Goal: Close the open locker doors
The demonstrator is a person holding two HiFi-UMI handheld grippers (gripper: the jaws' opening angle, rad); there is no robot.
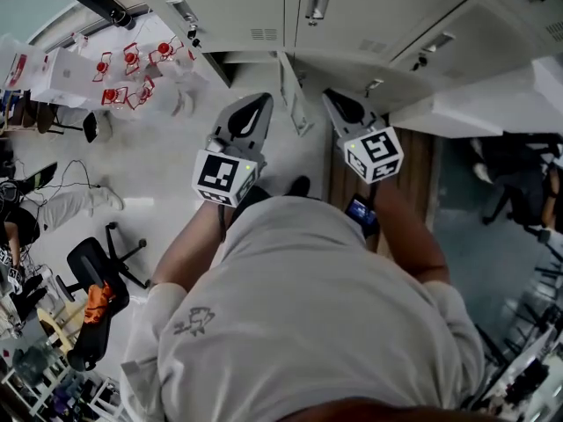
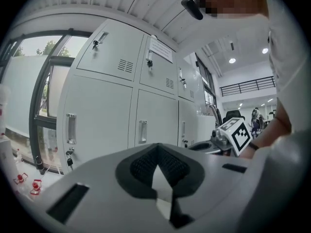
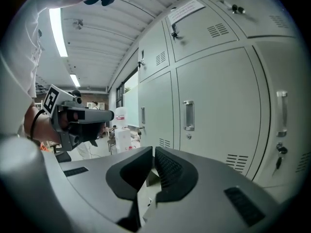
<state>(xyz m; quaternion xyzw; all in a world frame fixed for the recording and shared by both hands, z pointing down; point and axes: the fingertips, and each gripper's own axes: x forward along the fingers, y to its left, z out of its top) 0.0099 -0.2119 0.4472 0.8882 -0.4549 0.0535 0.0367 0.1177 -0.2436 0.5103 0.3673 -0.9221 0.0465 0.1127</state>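
Grey locker doors (image 1: 352, 7) stand just ahead of the left claw (image 1: 260, 102) and right claw (image 1: 335, 99), both closed on nothing

Your left gripper (image 2: 156, 152) sits low in frame w/ jaw tips together & nothing btwn them, facing a bank of grey lockers (image 2: 104, 115), every door in view flush, a key (image 2: 69, 154) under the nearest handle (image 2: 71, 128), window (image 2: 29, 81) far left, marker cube (image 2: 239, 135) poking in at rt.

Before lockers (image 1: 369, 7): left tongs (image 1: 262, 104), right tongs (image 1: 334, 102) abreast.
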